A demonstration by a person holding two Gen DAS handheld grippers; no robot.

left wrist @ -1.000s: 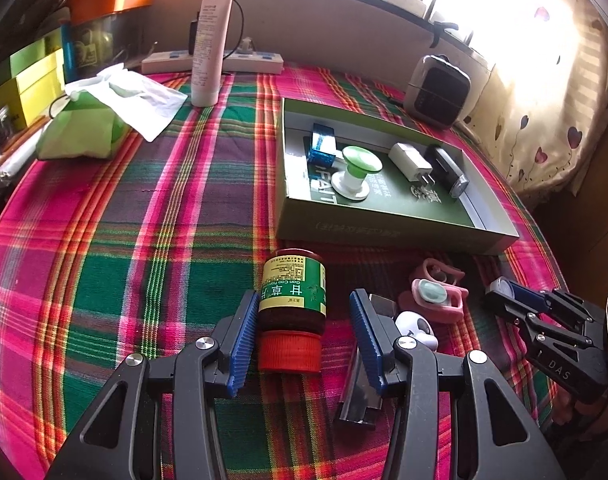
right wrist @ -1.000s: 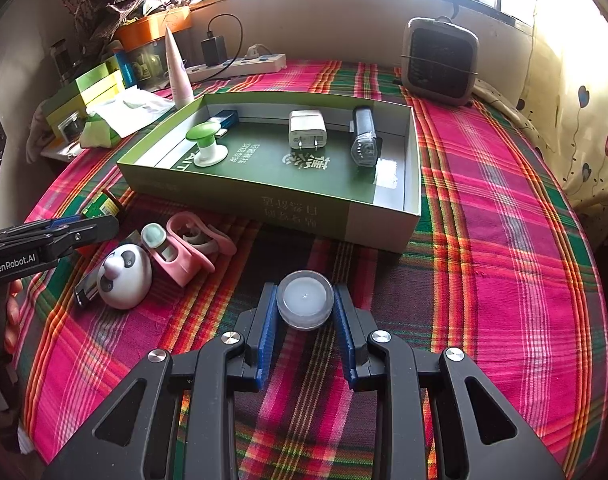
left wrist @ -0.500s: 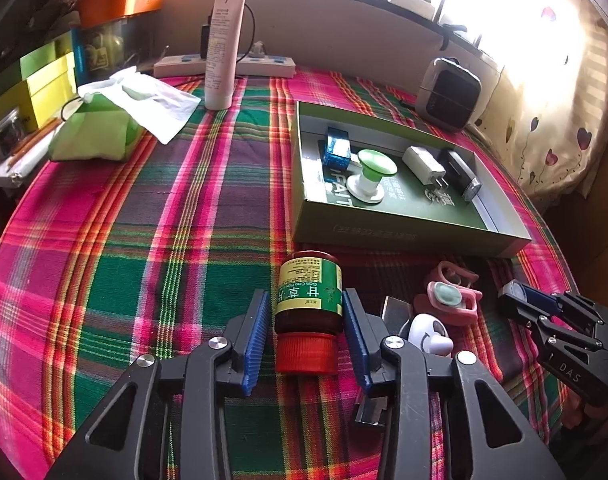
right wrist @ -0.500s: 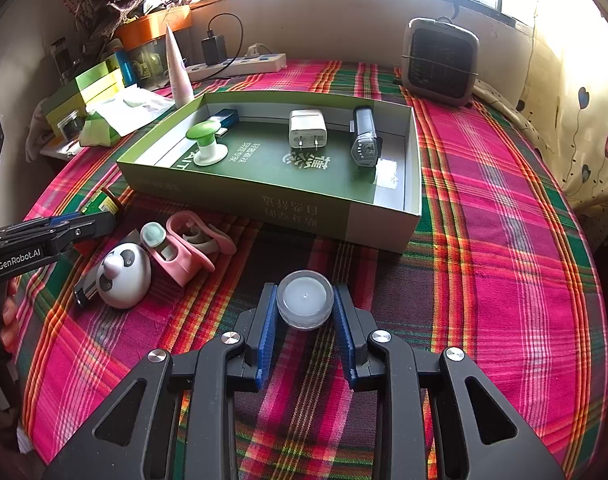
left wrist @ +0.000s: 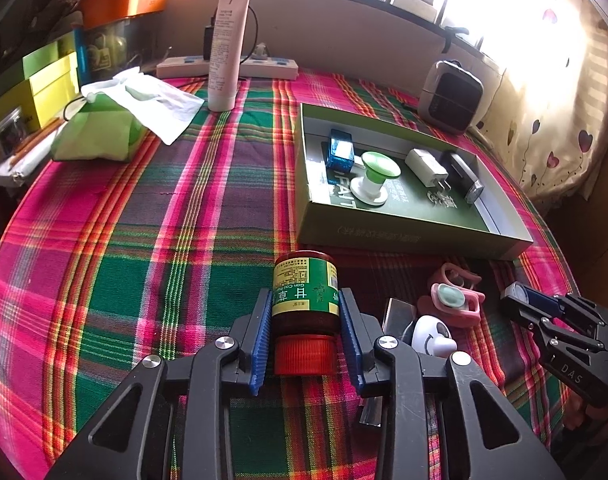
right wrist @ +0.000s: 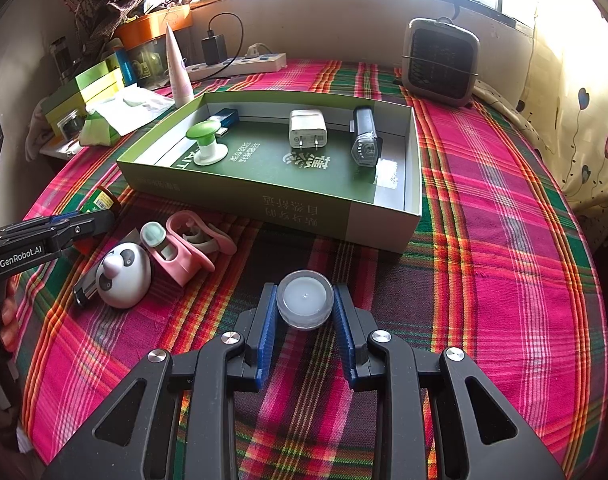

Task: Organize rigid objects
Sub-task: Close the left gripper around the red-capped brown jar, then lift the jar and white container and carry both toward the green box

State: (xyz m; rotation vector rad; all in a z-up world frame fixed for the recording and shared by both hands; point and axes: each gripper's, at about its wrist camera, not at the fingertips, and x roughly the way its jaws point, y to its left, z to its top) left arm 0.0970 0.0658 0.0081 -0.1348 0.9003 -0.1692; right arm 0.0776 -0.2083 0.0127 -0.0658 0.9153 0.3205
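Plaid cloth [left wrist: 176,216] — left claw [left wrist: 306,328] grips bottle [left wrist: 306,292] lengthwise, cap rearward.

**Obscured and cut-off items, both wrist views**

Left wrist view: the silver flat object [left wrist: 396,312] is largely covered by the panda figure [left wrist: 430,334] and the gripper finger; its identity cannot be determined. The right gripper [left wrist: 520,304] is cut off at 4 o'clock.

Right wrist view: the brown bottle [right wrist: 102,200] shows only its base behind the left gripper [right wrist: 84,222]. Tray-wall print [right wrist: 292,208] is inverted, possibly Chinese, and illegible.
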